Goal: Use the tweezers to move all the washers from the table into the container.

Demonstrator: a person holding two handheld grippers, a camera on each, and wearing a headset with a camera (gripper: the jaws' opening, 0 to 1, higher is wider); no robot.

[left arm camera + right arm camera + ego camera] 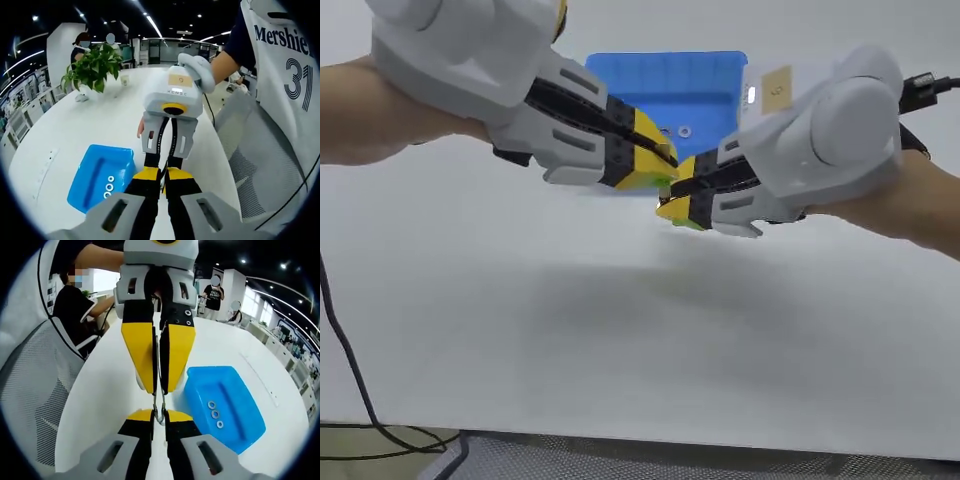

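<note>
My two grippers meet tip to tip above the white table (620,320), just in front of the blue container (660,80). The left gripper (670,165) comes in from the left and the right gripper (670,200) from the right. Thin metal tweezers (160,405) run between the left gripper's (159,385) yellow jaws and down into the right gripper's (160,416) jaws. Both look shut on them. Three washers (215,413) lie in a row inside the container (225,405). The left gripper view has the container (102,175), washers (109,186) and the right gripper (164,160) facing the left gripper (163,175).
A black cable (350,380) hangs past the table's near edge (620,440) at the left. A mesh chair (35,405) stands beside the table. A potted plant (95,65) sits at the table's far end, and people stand or sit beyond it.
</note>
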